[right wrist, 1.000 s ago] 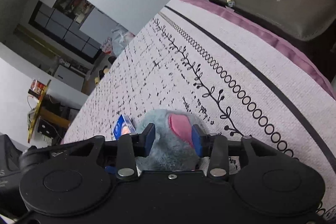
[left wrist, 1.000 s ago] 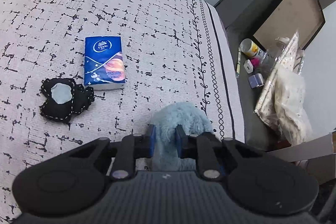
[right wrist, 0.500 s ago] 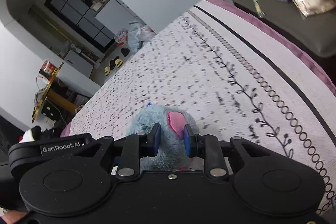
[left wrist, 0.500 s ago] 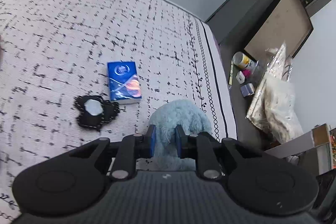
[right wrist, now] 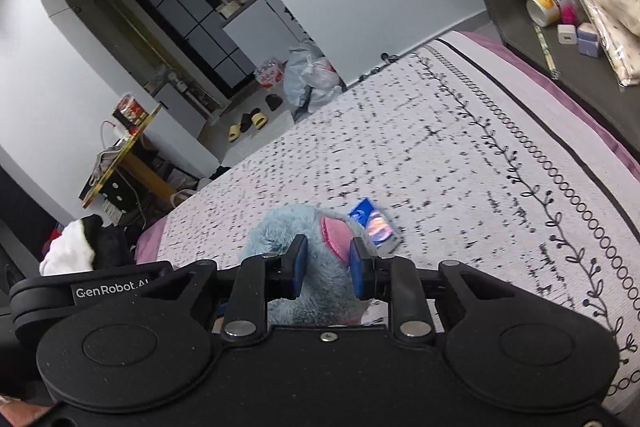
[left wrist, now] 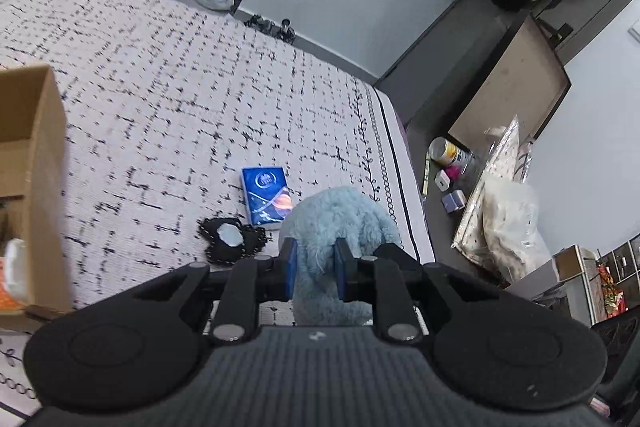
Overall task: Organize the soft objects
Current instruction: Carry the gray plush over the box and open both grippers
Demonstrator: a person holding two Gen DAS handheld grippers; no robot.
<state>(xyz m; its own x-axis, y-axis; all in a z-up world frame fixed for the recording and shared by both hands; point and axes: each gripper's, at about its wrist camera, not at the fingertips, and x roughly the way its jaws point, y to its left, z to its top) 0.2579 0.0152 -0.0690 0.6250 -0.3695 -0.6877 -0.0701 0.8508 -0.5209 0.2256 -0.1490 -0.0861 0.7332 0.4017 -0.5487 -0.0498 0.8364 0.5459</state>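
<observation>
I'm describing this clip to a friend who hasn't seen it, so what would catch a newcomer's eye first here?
The fluffy blue plush toy stands out first: both the left gripper and the right gripper are clamped on it above the patterned bedspread. Just beyond it lie a bright blue tissue pack and a small black pouch, with an open cardboard box at the left edge.
</observation>
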